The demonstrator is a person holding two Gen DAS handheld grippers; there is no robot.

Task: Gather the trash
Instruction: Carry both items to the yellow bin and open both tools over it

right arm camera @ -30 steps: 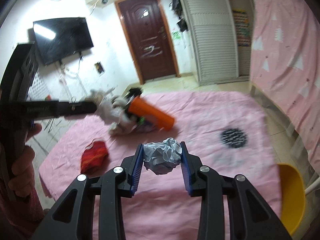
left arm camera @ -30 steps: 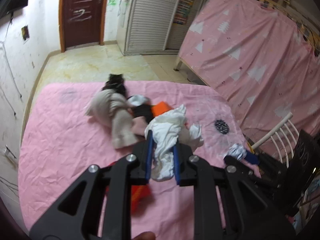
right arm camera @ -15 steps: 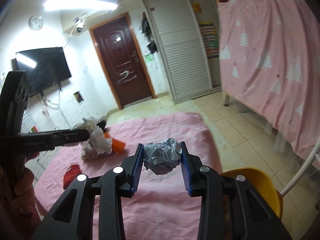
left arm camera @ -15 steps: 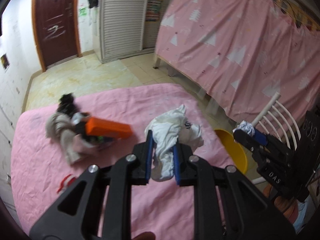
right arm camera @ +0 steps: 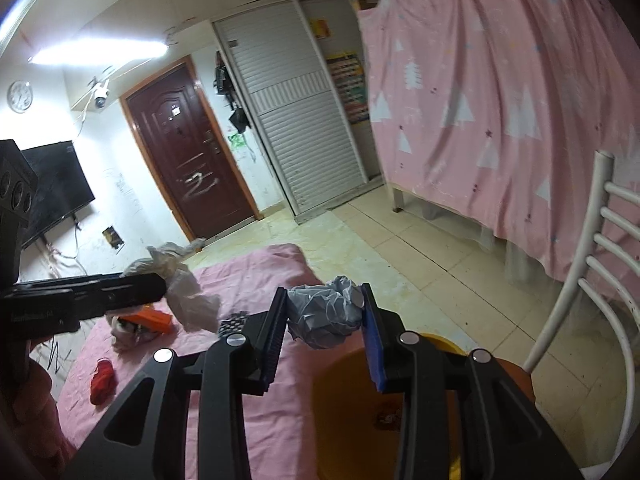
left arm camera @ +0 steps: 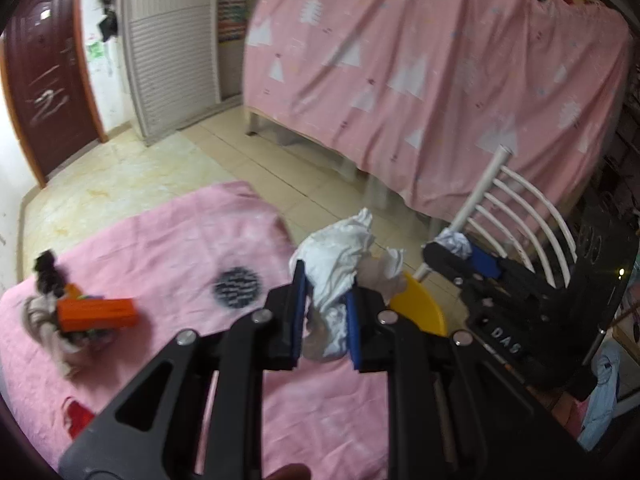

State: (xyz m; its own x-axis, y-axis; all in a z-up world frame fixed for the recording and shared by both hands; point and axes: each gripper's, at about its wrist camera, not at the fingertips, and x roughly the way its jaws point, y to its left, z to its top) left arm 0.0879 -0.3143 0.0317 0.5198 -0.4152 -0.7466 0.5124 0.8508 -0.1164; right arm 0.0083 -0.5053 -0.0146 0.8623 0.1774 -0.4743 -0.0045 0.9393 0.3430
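My left gripper (left arm camera: 323, 304) is shut on a crumpled white tissue wad (left arm camera: 336, 256), held above the right edge of the pink table (left arm camera: 168, 248). My right gripper (right arm camera: 325, 312) is shut on a crumpled grey-white paper ball (right arm camera: 326, 316), held over the yellow bin (right arm camera: 352, 400). The bin (left arm camera: 418, 308) shows past the table edge in the left wrist view, with the right gripper (left arm camera: 456, 246) above it. The left gripper and its tissue (right arm camera: 188, 292) show at the left of the right wrist view.
On the table lie an orange box (left arm camera: 96, 314) among rags, a red scrap (left arm camera: 80, 416) and a dark patterned disc (left arm camera: 237, 286). A white chair (left arm camera: 516, 216) stands beside the bin. A pink curtain (left arm camera: 420, 60) hangs at the right, tiled floor before it.
Both grippers have swung right, away from the table's middle toward the yellow bin, each still holding its trash. The right gripper now hangs over the bin.
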